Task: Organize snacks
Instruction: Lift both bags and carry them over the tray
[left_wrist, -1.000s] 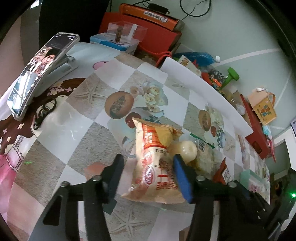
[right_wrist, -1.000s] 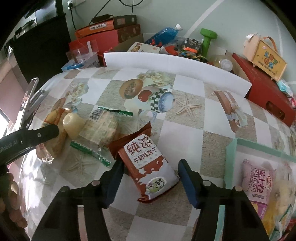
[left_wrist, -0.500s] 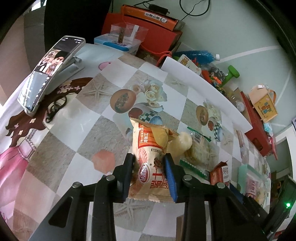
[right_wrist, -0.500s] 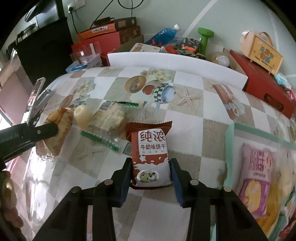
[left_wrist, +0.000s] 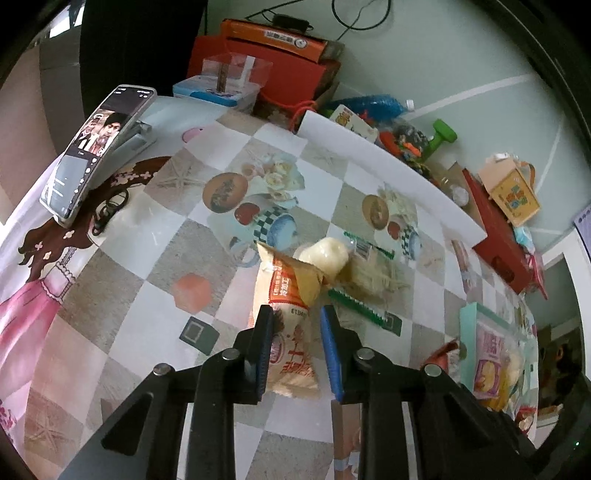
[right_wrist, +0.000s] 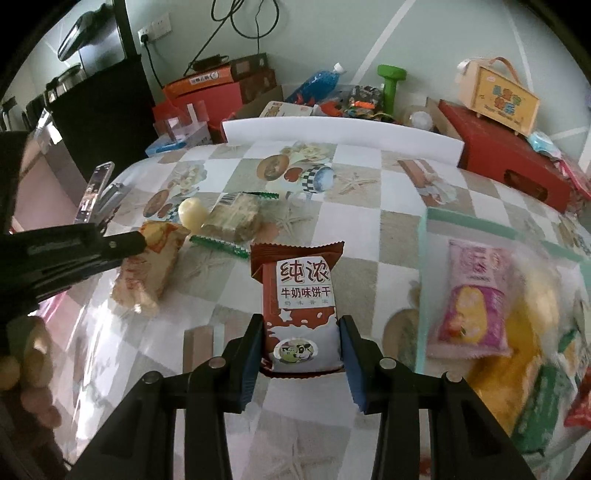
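Note:
A cream and orange snack bag (left_wrist: 284, 284) sits between the pads of my left gripper (left_wrist: 295, 314), whose jaws are closing and pinch its lower half. The right wrist view shows the same bag (right_wrist: 147, 273) at the left, raised off the table. My right gripper (right_wrist: 300, 325) is shut on a brown milk-biscuit packet (right_wrist: 301, 288), held upright just above the cloth. A teal tray (right_wrist: 472, 225) with a pink packet (right_wrist: 476, 295) and other snacks lies to its right.
A round pale snack (left_wrist: 325, 254) and a clear-wrapped cake with green edges (left_wrist: 369, 277) lie on the checked cloth. A phone on a stand (left_wrist: 96, 147) is at the far left. A white foam board (left_wrist: 388, 162) and a red box (right_wrist: 509, 155) line the back.
Both grippers went from open around their packets to closed on them. Each packet has come up off the cloth, and the right one has moved nearer the teal tray.

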